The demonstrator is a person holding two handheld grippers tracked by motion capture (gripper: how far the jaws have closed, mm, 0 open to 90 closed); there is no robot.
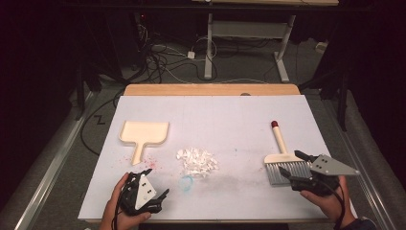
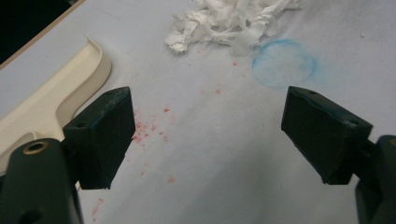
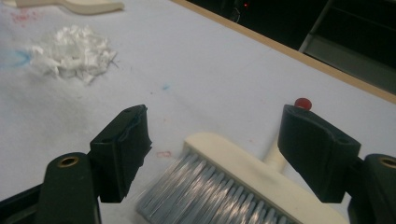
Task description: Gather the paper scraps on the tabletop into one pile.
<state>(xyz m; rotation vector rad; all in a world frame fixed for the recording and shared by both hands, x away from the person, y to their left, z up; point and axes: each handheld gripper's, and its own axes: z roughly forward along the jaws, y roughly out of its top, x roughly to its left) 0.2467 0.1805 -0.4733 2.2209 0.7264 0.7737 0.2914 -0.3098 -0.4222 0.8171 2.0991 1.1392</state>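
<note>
Between dustpan (image 1: pixel 143 132) and brush (image 1: pixel 286 160) lie paper scraps (image 1: pixel 196 161); each hand-held gripper gapes wide, empty.

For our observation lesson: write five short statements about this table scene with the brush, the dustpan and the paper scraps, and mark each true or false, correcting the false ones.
1. The brush lies near the right hand-held gripper. True.
2. The right hand-held gripper is shut on the brush. False: its jaws are open, the brush lies between them.
3. The paper scraps lie in the dustpan. False: they sit in a pile on the table, beside it.
4. The left hand-held gripper is open. True.
5. The brush handle has a blue tip. False: it is red.
</note>
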